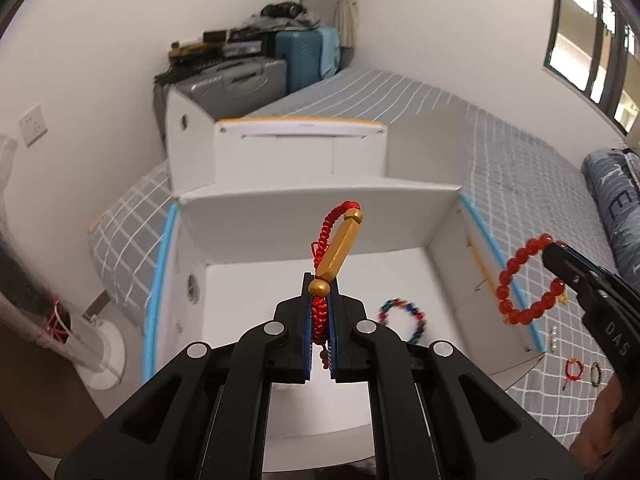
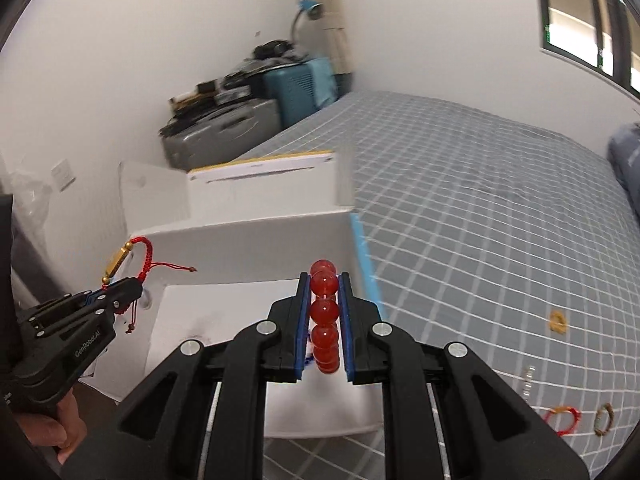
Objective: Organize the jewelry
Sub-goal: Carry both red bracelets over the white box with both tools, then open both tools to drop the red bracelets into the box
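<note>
Left gripper (image 1: pixel 320 300) above the open white cardboard box (image 1: pixel 320 216), jaws clamped on a red braided cord bracelet (image 1: pixel 338 240) with a long gold bar, sticking up past the fingertips. Right gripper (image 2: pixel 324 300) over the box's right edge, jaws pinched on a red bead bracelet (image 2: pixel 324 312). Inside the box, a multicoloured bead bracelet (image 1: pixel 402 320) on the floor. On the grey checked bed (image 2: pixel 480 200), more small bracelets (image 2: pixel 562 420) and a gold piece (image 2: pixel 558 320) well apart.
</note>
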